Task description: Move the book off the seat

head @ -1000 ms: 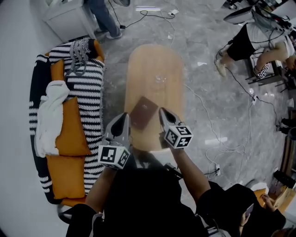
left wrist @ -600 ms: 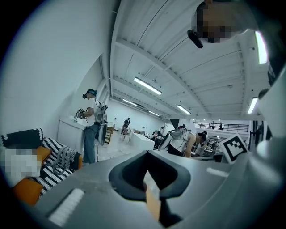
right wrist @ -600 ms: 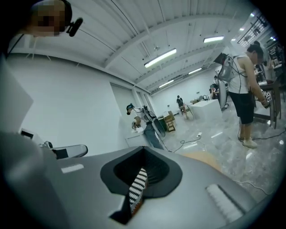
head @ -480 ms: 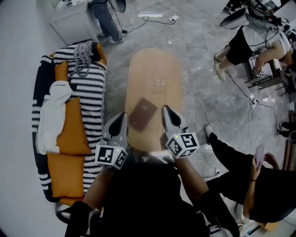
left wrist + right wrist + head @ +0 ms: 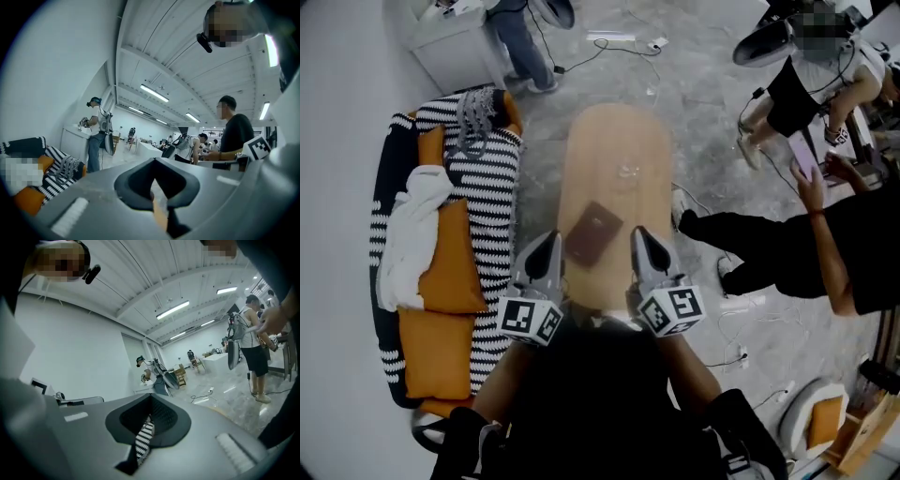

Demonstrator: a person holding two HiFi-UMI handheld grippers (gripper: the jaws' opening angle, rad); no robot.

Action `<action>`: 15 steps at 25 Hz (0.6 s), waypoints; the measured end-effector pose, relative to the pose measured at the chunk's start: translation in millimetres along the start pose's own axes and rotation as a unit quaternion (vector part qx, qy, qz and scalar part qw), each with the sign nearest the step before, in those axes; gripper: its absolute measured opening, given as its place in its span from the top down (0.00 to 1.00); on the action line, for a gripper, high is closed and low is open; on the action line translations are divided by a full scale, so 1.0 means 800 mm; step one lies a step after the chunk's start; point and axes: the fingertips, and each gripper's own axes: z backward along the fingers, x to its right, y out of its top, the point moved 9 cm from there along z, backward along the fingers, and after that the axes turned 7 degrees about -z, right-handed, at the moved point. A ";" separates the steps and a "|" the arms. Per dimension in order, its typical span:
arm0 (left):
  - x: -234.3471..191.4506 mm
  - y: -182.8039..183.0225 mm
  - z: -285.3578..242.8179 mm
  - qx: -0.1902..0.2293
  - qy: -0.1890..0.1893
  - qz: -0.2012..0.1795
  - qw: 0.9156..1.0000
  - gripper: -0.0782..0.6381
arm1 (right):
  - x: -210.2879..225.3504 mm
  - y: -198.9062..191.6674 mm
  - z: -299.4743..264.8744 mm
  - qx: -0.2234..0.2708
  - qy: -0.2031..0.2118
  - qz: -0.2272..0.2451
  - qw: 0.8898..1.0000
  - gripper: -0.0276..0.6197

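wooden table (image 5: 614,136): brown book (image 5: 592,232) flat, near half | striped sofa (image 5: 492,216): orange cushions (image 5: 450,267), white cloth (image 5: 412,234)

brown book (image 5: 592,232), b/w striped sofa (image 5: 493,217)

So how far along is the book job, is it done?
Done, it seems: the book lies on the wooden table, off the striped sofa, whose seat shows only orange cushions and a white cloth. In hand: nothing; the left gripper and right gripper flank the book with jaws together and empty. Left: apparently nothing.
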 end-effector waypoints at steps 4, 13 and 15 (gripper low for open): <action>0.000 -0.004 -0.003 0.000 -0.005 -0.003 1.000 0.88 | 0.002 0.002 0.002 0.003 0.001 0.001 1.000 0.95; 0.004 0.000 -0.007 -0.001 -0.001 -0.001 1.000 0.88 | 0.008 0.006 0.007 0.006 0.002 -0.004 1.000 0.95; 0.004 0.001 -0.007 -0.002 -0.002 -0.002 1.000 0.88 | 0.008 0.007 0.009 0.006 0.002 -0.005 1.000 0.95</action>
